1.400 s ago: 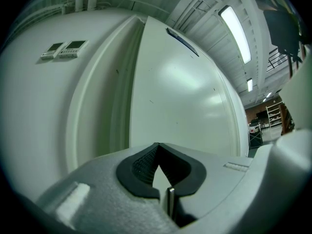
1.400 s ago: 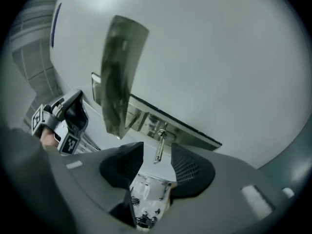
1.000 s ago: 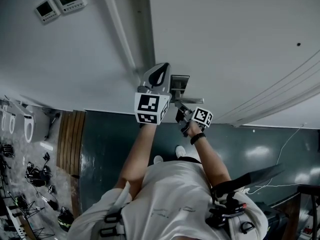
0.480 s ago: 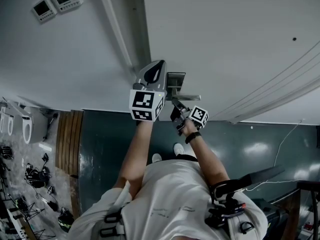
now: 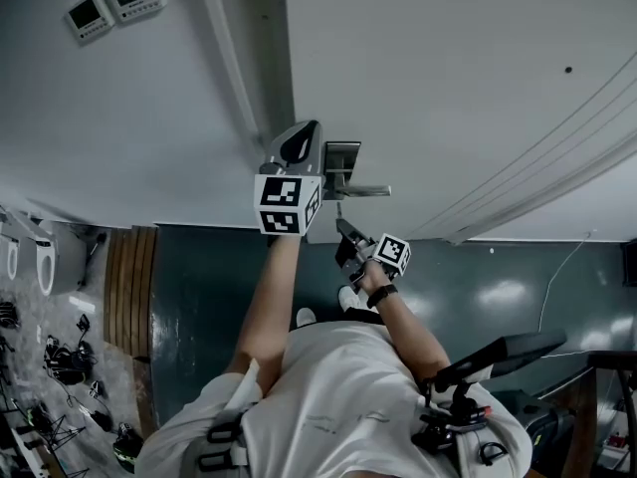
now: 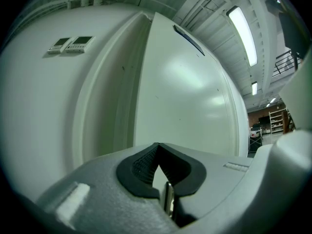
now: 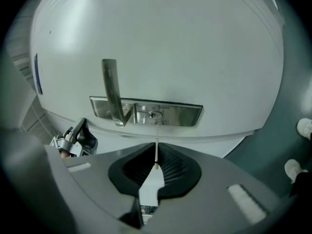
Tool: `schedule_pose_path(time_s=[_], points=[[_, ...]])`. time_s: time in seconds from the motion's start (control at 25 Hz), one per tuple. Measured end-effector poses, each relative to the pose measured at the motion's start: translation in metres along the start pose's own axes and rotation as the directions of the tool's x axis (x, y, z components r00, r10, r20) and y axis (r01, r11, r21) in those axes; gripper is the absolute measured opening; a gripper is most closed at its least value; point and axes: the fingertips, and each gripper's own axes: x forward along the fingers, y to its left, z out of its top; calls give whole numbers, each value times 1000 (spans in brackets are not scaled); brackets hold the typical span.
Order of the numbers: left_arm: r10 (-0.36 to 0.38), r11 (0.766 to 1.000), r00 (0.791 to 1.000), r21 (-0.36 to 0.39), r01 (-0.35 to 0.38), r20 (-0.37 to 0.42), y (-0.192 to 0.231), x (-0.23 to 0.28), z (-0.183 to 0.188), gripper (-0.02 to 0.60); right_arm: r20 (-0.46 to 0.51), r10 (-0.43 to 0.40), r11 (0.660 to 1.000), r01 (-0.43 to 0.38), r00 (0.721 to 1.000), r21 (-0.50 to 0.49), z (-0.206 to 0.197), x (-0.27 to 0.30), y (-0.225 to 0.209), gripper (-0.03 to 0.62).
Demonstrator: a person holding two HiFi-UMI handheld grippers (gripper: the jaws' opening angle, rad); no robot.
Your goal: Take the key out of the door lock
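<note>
1. My right tongs (image 7: 156, 147) are clamped on the key (image 7: 156, 157). It sits edge-on between the dark ribbed pads, a thin pale blade sticking out past the tips toward 12 o'clock.
2. The key is out of the lock. Its tip points up at the keyhole (image 7: 152, 114) but stands apart from it, with bare door (image 7: 170, 43) showing in between.
3. The keyhole sits in a shiny metal lock plate (image 7: 175, 115), straight ahead at 12 o'clock from my right jaws. The lever handle (image 7: 111, 87) joins that plate at its 9 o'clock end and runs up toward 12 o'clock in the right gripper view.
4. In the head view my right tongs (image 5: 341, 229) hang at 6 o'clock of the lock plate (image 5: 341, 162), near it but not touching, with the marker cube trailing toward 4 o'clock.
5. My left tongs (image 6: 158, 146) are closed and empty: the tips meet, and only the white door shows through the gap behind them.
6. In the head view the left tongs (image 5: 307, 135) are raised just beside the plate, at its 9 o'clock, jaws aimed at the door (image 5: 448, 68).
7. Two small wall panels (image 5: 114, 3) are fixed well away, at 10 o'clock in the head view.
8. The dark green floor (image 5: 219, 277) lies at 6 o'clock of the door.
</note>
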Motion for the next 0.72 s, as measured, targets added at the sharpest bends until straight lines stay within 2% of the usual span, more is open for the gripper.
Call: schedule_pose_path(time_s=[0.12, 0.24, 0.32, 0.4, 0.6, 0.72], points=[[-5, 1000, 1000, -28, 5, -10, 5, -13, -9, 0, 40, -2, 993, 7, 999, -117, 4, -24, 20, 28], [-6, 999, 1000, -37, 5, -24, 8, -28, -21, 0, 97, -39, 965, 63, 994, -254, 10, -50, 45, 28], [-9, 999, 1000, -54, 7, -29, 8, -38, -30, 0, 136, -7, 943, 52, 991, -328, 13, -64, 67, 29], [-20, 997, 1000, -75, 19, -17, 4, -49, -34, 1, 163, 40, 912, 31, 986, -410, 14, -76, 93, 29], [-64, 995, 997, -74, 66, 38, -18, -66, -30, 1, 239, 17, 816, 124, 971, -564, 21, -103, 133, 29], [-82, 994, 995, -67, 86, 62, -32, -73, -21, 2, 265, 53, 773, 128, 963, -622, 32, -110, 171, 29]])
